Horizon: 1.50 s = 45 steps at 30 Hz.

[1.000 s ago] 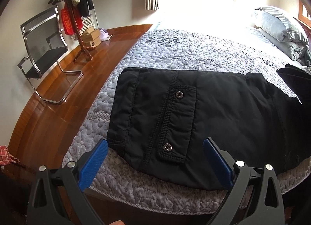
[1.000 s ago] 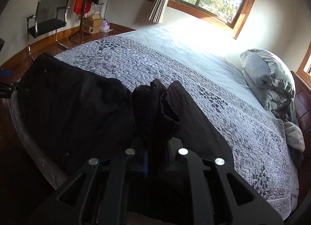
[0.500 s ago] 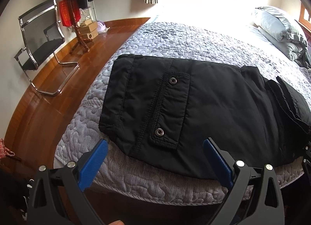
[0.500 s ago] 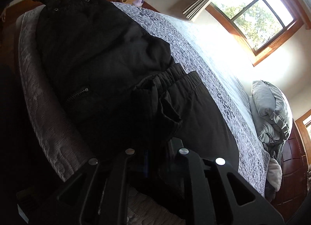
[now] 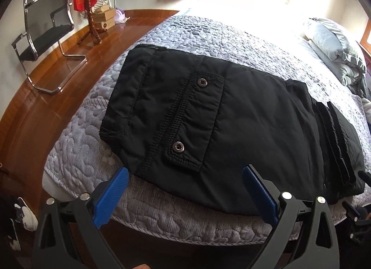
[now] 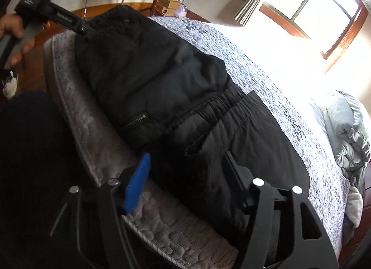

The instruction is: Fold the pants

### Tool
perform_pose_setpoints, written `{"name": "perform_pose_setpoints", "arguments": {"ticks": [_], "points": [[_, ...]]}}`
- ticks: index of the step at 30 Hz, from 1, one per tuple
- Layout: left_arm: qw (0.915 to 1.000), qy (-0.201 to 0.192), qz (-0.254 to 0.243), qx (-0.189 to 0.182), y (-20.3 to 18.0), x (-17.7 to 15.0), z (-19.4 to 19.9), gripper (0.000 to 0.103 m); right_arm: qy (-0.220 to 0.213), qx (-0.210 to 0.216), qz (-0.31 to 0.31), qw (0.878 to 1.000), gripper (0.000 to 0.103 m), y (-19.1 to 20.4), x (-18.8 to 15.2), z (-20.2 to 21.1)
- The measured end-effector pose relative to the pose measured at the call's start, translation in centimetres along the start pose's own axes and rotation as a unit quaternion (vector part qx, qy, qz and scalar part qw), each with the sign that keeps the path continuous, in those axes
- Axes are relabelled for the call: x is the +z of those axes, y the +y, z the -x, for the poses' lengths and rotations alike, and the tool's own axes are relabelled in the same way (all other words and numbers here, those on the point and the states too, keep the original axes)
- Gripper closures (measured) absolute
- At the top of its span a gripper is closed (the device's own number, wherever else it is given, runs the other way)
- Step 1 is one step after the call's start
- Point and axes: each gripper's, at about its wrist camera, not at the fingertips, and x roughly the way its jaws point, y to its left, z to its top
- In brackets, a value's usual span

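Note:
Black padded pants (image 5: 220, 118) lie folded flat along the near edge of the bed, a snap pocket flap facing up. In the right wrist view the pants (image 6: 162, 88) show a zip pocket and the elastic waistband laid over the lower layer. My left gripper (image 5: 185, 173) is open and empty, just off the pants' near edge. My right gripper (image 6: 186, 160) is open and empty, just above the folded-over waistband end. The left gripper's body (image 6: 58, 17) shows at the pants' far end in the right wrist view.
The bed has a grey quilted cover (image 5: 208, 34) and grey pillows (image 5: 331, 43) at the far right. A black chair (image 5: 44, 37), a coat stand (image 5: 89, 11) and boxes stand on the wooden floor (image 5: 27, 115) to the left. A window (image 6: 308, 4) is behind the bed.
My right gripper carried the waistband end over the pants, laid it down and opened. My left gripper stayed open and drew back slightly from the pants.

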Motion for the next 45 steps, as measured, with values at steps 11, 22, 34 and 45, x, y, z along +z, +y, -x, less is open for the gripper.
{"name": "perform_pose_setpoints", "arguments": {"ticks": [11,22,34,45], "points": [[0.9998,0.001,0.017,0.008,-0.8,-1.2,0.5,0.004,0.023,0.090,-0.181,0.979,0.050,-8.6,1.6,-2.4],[0.9994,0.006,0.023,0.027,-0.7,-1.2,0.9,0.004,0.091,0.178,-0.117,0.973,0.042,-9.9,5.3,-4.6],[0.9768,-0.006,0.197,-0.085,4.7,-3.0,2.9,0.004,0.152,0.365,0.006,0.919,0.014,-11.1,24.9,-10.6],[0.8396,-0.047,0.452,-0.298,11.3,-6.0,-0.7,0.004,0.299,0.494,0.109,0.809,0.013,0.8,36.9,-23.9]]}}
